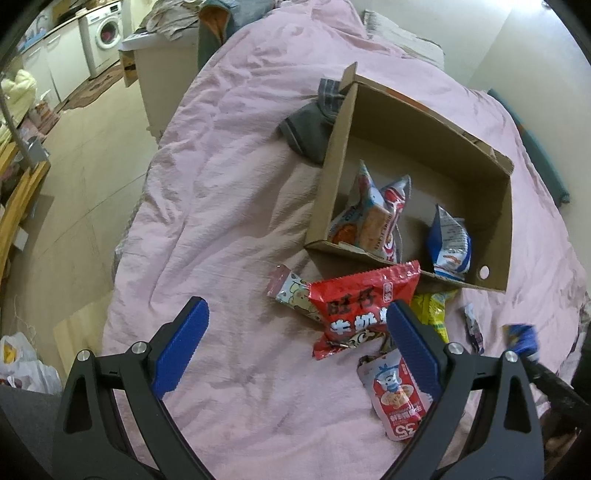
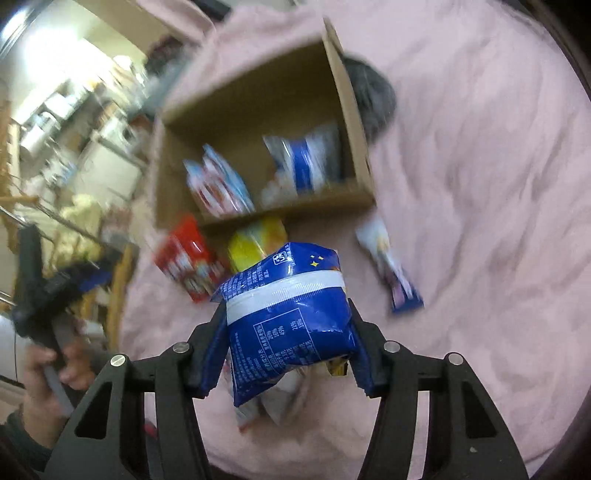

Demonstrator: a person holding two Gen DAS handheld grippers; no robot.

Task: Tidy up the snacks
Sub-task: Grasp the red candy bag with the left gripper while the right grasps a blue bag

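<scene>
An open cardboard box (image 1: 495,236) lies on a pink bedspread (image 1: 236,184) and holds a red-and-white packet (image 1: 373,221) and a blue-and-white packet (image 1: 448,243). In front of it lie a red packet (image 1: 354,306), a yellow packet (image 1: 436,310), a pink bar (image 1: 291,290) and a red pouch (image 1: 395,398). My left gripper (image 1: 295,339) is open and empty above the bedspread. My right gripper (image 2: 288,325) is shut on a blue snack packet (image 2: 291,317), held above the bed before the box (image 2: 351,110); it shows blurred in the left wrist view (image 1: 521,338).
A dark grey cloth (image 1: 310,129) lies against the box's far-left corner. A small blue-and-white wrapper (image 2: 391,266) lies right of the box front. The bed's left edge drops to a floor with a washing machine (image 1: 105,33) and cabinets.
</scene>
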